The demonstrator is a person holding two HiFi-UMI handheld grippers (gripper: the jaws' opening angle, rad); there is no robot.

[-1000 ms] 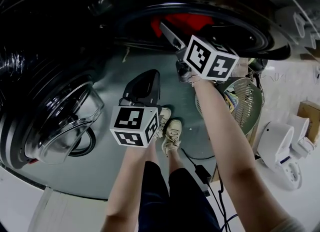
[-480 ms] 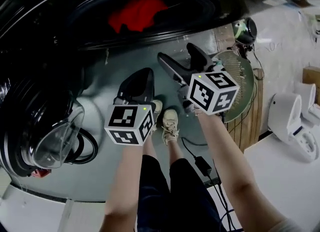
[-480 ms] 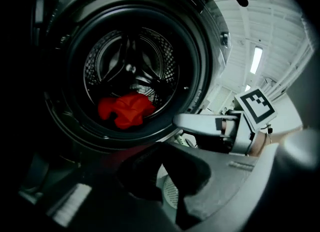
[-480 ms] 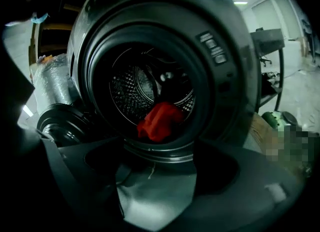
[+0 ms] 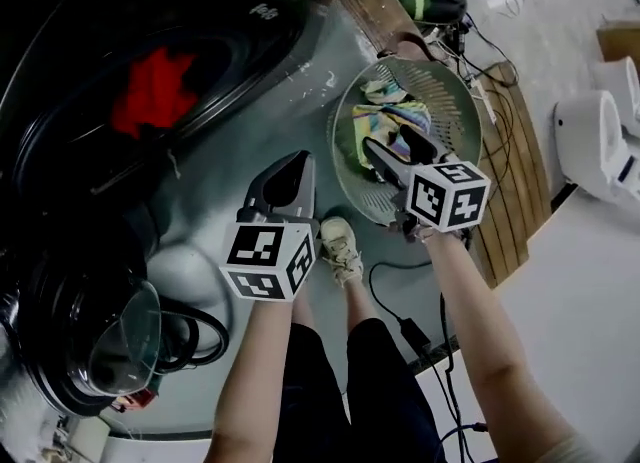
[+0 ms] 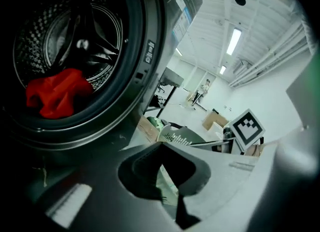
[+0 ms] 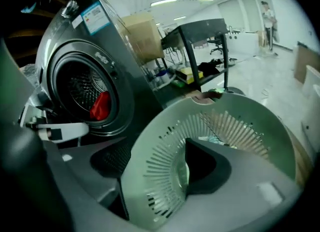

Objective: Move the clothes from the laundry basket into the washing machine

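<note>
Washing machine [image 7: 125, 75] on person's left of laundry basket [image 5: 345, 151], port wide open. Glass door [image 5: 110, 336] swung out, well apart from basket. Basket on floor [image 5: 230, 181], just ahead of person's shoes [image 5: 342, 249]; pale green, slotted wall. Clothes [image 5: 395, 116] piled inside it: striped and patterned pieces, several by the look, exact count n/k. Red garment [image 5: 152, 91] lying in drum, well apart from basket; counted as delivered.

Change vs 1 s ago: right gripper [image 5: 395, 146] then up at drum mouth beside red garment, now swung back over basket interior, just above clothes. Fingers spread, nothing pinched; only basket wall seen between them, no cloth touched as far as visible. Left gripper [image 5: 297, 161] barely shifted, beside basket on machine side, over bare floor. Fingertips pressed together, empty.

Reading: one drop-off done, next pick-up starting. Task early, bulk of load in basket yet. Next, prob.: lower right gripper into pile, pinch one piece, carry to drum. Risk: loose cloth trailing or snagging on basket rim.
</note>
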